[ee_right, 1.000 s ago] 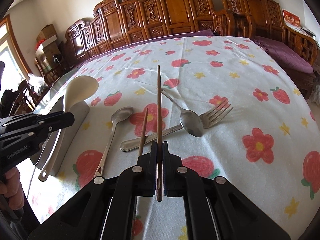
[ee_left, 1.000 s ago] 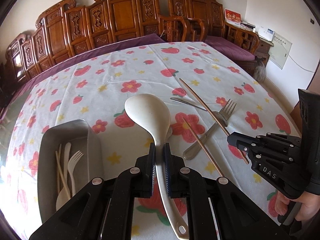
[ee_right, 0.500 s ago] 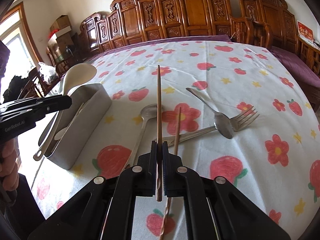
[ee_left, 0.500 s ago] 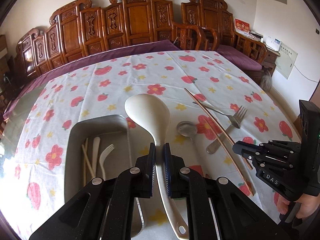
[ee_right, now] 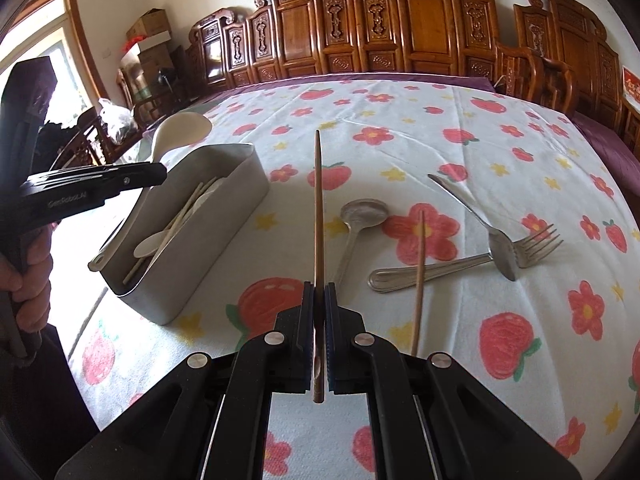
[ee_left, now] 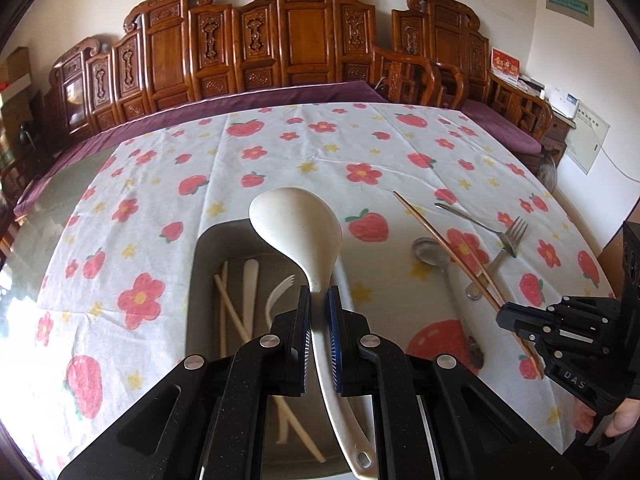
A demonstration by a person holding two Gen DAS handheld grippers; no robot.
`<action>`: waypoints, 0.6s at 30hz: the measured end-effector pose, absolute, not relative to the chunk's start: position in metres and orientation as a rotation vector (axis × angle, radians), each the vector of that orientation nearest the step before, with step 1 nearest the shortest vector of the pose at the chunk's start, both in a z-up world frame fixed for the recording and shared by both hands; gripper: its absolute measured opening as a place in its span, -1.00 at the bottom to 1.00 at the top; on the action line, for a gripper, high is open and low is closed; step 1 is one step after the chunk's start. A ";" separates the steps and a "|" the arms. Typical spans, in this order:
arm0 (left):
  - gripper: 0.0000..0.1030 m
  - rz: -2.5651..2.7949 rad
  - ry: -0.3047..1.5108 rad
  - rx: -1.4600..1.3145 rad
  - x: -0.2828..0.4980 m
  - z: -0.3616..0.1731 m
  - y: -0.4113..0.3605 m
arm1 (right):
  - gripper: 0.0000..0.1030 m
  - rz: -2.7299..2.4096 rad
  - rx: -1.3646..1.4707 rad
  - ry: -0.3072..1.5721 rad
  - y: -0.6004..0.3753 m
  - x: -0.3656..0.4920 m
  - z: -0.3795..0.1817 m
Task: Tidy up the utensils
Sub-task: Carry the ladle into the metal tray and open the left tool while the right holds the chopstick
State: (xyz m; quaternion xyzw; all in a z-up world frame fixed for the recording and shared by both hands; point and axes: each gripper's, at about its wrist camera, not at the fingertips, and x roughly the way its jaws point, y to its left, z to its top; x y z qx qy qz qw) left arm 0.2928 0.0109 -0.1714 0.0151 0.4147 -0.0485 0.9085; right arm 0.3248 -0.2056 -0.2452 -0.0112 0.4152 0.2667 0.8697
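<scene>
Left wrist view: my left gripper [ee_left: 319, 304] clamps one white ladle [ee_left: 298, 230] above the grey bin [ee_left: 208, 240]. My right gripper [ee_right: 319, 304] pinches one brown chopstick [ee_right: 318, 200]; one more chopstick [ee_right: 419, 276], two metal spoons, one fork [ee_right: 460, 264] lie on the strawberry tablecloth [ee_right: 440, 136]. Carved wooden benches [ee_left: 300, 36] behind.

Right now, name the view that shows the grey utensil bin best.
The right wrist view: the grey utensil bin shows whole, with its side wall, rim and pale utensils inside. The left wrist view looks down into it, but the left gripper and its white ladle cover much of it.
</scene>
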 end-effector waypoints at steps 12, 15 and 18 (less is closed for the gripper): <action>-0.85 -0.073 0.927 0.006 0.303 -0.207 0.047 | -0.88 0.560 -0.054 0.879 -0.199 0.320 -0.249; -0.85 -0.082 0.952 0.018 0.304 -0.216 0.047 | -0.88 0.555 -0.060 0.883 -0.199 0.320 -0.250; -0.85 -0.079 0.955 0.045 0.305 -0.220 0.044 | -0.88 0.552 -0.066 0.885 -0.199 0.319 -0.251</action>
